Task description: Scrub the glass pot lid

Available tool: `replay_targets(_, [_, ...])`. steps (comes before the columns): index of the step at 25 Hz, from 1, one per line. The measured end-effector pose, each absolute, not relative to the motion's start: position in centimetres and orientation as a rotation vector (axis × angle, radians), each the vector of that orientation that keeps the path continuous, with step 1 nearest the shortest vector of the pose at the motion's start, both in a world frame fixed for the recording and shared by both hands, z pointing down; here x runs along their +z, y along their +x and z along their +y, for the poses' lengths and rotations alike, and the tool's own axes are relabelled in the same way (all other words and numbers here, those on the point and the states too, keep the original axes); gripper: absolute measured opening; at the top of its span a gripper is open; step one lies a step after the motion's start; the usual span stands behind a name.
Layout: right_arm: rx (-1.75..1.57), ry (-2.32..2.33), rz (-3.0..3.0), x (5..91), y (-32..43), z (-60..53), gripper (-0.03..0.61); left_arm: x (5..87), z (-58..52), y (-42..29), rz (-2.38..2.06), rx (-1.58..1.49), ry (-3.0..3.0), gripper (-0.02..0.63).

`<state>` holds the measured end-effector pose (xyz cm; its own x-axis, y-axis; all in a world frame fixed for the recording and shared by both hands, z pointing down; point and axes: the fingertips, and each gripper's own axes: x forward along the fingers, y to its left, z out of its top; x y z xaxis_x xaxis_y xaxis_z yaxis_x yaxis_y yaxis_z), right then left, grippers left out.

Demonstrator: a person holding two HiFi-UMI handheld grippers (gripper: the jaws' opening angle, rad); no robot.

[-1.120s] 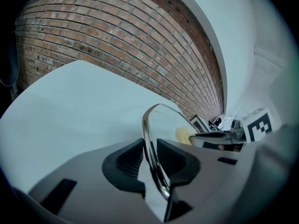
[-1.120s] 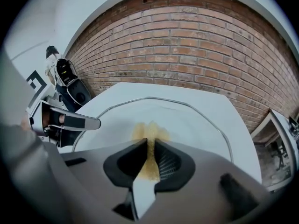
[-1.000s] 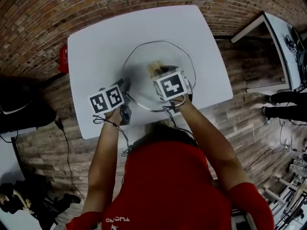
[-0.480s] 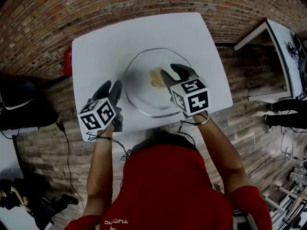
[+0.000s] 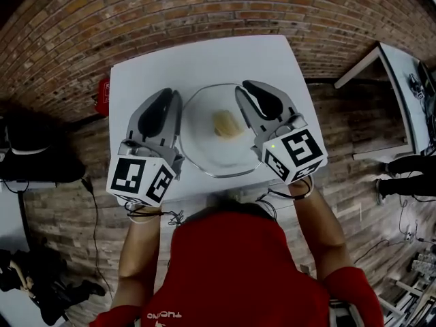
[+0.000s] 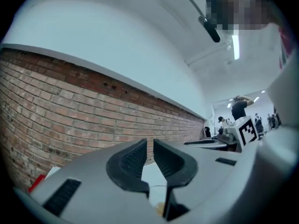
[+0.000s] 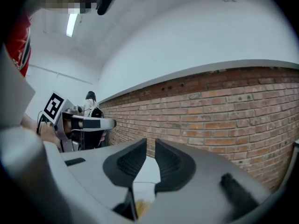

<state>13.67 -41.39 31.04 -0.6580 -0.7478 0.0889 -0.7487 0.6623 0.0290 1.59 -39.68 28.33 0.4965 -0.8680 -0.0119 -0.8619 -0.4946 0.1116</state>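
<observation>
Left gripper (image 6: 149, 146) jaws nearly together, just been closing, nothing between. Right gripper (image 7: 150, 146) same: narrow gap, empty. Both hang above the surface (image 5: 204, 56), flanking the lid (image 5: 204, 145), which lies flat mid-surface with the sponge (image 5: 225, 123) on it, untouched. Scrub looks finished or paused; can't judge if lid is clean. Red object (image 5: 102, 95) at surface's left edge; nothing blocks.

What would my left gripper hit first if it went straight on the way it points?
Likely the brick wall; depth unclear. On the left gripper, the jaws have just been closing, nothing between them.
</observation>
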Motion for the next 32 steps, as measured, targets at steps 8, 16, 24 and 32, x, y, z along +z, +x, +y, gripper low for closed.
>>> replay_targets(8, [-0.201,1.215,-2.892,26.9,11.2,-38.9,0.038,26.1,-38.4,5.3,-1.492,-0.086,2.746,0.021])
replay_targets(16, [-0.190,1.219,-2.909,26.4,11.2,-37.4,0.029,26.2,-37.3,6.8,-1.449,-0.089,2.762,0.017])
replay_targets(24, [-0.166,1.241,-2.866,27.5,12.0,-37.1,0.029,26.6,-36.9,7.2,-1.436,-0.090,2.757,0.017])
replay_targets(32, [-0.150,1.249,-2.852,27.9,12.1,-36.6,0.029,27.1,-36.3,7.5,-1.419,-0.091,2.749,0.017])
